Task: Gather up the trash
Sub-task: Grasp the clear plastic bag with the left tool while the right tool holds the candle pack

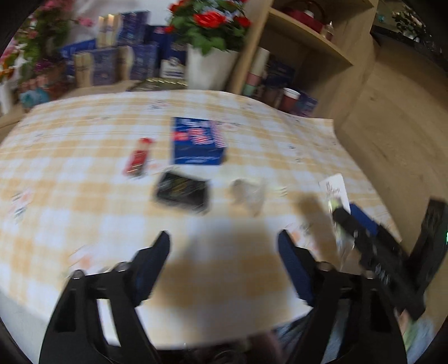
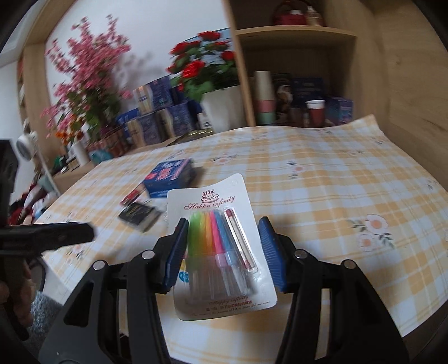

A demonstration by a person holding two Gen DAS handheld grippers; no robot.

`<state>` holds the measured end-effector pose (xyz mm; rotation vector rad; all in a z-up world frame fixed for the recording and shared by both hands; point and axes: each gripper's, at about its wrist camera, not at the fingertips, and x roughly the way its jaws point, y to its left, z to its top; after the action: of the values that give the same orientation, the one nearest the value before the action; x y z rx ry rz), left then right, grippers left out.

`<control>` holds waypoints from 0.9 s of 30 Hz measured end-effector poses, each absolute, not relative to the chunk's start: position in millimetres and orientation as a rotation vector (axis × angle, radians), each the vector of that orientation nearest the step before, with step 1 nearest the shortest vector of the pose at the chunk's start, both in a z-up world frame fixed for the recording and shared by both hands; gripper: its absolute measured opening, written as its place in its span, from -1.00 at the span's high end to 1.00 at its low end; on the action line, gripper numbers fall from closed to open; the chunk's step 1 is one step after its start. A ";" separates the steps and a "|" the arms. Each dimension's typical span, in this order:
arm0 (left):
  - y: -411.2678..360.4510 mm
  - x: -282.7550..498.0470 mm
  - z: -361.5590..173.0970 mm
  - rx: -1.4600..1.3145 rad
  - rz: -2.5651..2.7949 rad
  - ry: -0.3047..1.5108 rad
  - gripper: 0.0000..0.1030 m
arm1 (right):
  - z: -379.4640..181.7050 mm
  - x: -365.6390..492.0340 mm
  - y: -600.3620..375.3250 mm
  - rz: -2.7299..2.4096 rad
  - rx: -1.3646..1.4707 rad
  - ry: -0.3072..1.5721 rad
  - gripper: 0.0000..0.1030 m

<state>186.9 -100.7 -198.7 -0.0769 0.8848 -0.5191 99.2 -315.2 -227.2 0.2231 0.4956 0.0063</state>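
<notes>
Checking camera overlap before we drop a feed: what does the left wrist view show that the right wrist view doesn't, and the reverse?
Left wrist only: a crumpled clear wrapper on the tablecloth, and the gap of the open left tongs, with nothing in it.
Right wrist only: the candle pack face-on, coloured candles readable, gripped in the right tongs; the left wrist sees just its card.
Both: blue box, red packet, black packet, red flowers, shelf cups.

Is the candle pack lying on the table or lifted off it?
Lifted off. The candle pack sits between the fingers of the right gripper, tilted above the tablecloth; the left wrist view shows it raised too.
</notes>
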 end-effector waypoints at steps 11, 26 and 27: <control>-186.7 250.8 -234.0 0.047 -0.490 0.977 -0.13 | -240.6 92.9 -384.5 -0.091 0.401 0.498 -0.03; -173.4 212.2 -206.6 0.170 -0.525 0.881 0.44 | -242.1 90.2 -391.3 -0.059 0.442 0.496 -0.03; -168.1 204.5 -200.7 0.166 -0.530 0.869 0.44 | -240.7 88.8 -389.0 -0.059 0.436 0.491 -0.03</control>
<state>204.5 -168.1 -200.7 0.1663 0.8685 -0.5305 88.8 -389.0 -240.7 0.4356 0.4906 -0.0588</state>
